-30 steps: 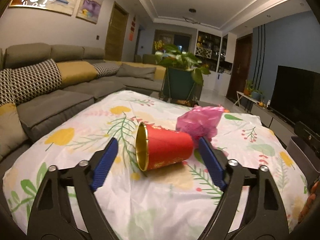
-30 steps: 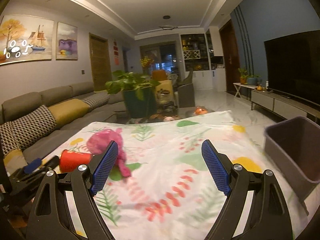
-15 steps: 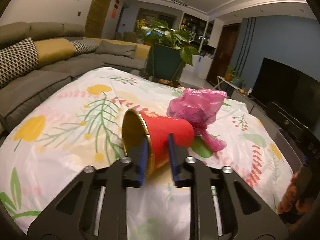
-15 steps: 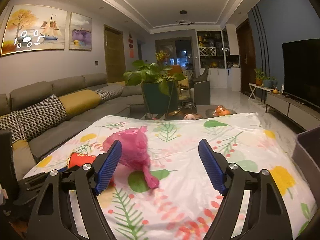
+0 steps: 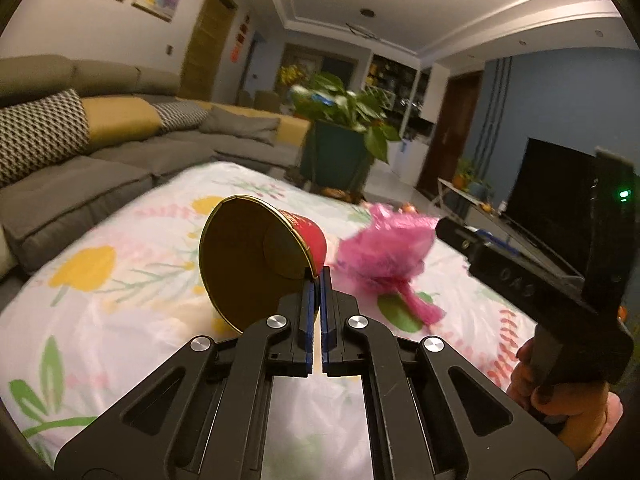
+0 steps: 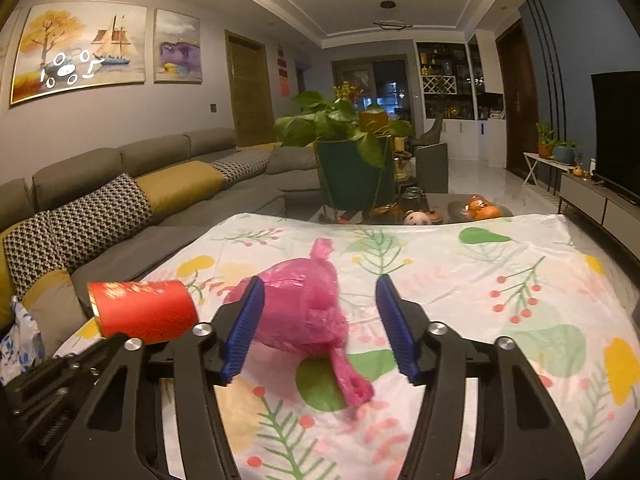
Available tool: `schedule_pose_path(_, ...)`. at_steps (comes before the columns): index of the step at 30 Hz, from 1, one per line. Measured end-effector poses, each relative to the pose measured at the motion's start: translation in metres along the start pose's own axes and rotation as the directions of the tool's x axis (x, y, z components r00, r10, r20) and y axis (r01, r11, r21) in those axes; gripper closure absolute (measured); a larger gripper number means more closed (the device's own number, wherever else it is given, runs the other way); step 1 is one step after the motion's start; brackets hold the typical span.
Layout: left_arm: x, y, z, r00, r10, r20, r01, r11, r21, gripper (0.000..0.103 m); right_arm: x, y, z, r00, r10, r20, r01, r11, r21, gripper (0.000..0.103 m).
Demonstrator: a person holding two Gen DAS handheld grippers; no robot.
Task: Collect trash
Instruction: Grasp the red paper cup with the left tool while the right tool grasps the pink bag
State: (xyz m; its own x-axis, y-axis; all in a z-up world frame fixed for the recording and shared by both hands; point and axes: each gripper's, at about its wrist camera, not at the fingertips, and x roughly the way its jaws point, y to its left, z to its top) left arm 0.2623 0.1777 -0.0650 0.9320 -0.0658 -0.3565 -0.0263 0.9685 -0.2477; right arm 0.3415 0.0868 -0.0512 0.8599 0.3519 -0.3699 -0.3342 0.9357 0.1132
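Note:
A red paper cup point(image 5: 256, 256) with a gold inside is pinched by its rim in my left gripper point(image 5: 319, 280), which is shut on it and holds it off the floral tablecloth point(image 5: 120, 280). In the right wrist view the same cup point(image 6: 144, 310) shows at the left, lying sideways in the air. A crumpled pink plastic bag point(image 6: 304, 306) lies on the cloth. My right gripper point(image 6: 320, 320) is open around it, the left pad at the bag's side, the right pad apart from it. The bag point(image 5: 386, 250) shows blurred in the left wrist view.
A grey sofa point(image 6: 120, 200) with cushions runs along the left. A potted plant point(image 6: 352, 152) and small items stand beyond the table's far edge. A TV point(image 6: 616, 120) is at the right. A hand point(image 5: 560, 392) grips the right gripper's handle.
My left gripper shut on the cup's rim and lifted and tilted it. My right gripper moved forward and left over the cloth until the pink bag sat between its fingers.

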Motion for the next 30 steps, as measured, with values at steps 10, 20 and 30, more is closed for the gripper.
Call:
schedule_pose_path(10,0.002,0.009,0.002,0.999,0.042,0.006,-0.042,0.999,-0.029,0.101,0.019,0.016,-0.006,0.996,0.069,-0.058,-0.07,0.997,-0.023,0.097)
schedule_pose_path(20,-0.002,0.005,0.003,0.999,0.049,0.002,-0.049,0.998,-0.035,0.101,-0.019,0.019,-0.006,0.997,0.067,-0.025,-0.069,0.995,-0.076,0.1)
schedule_pose_path(30,-0.026,-0.028,0.005,0.999,0.027,0.023,-0.026,1.0,-0.003,0.101,-0.084,0.0,-0.005,0.999,0.025,0.029,-0.022,0.995,-0.097,0.1)
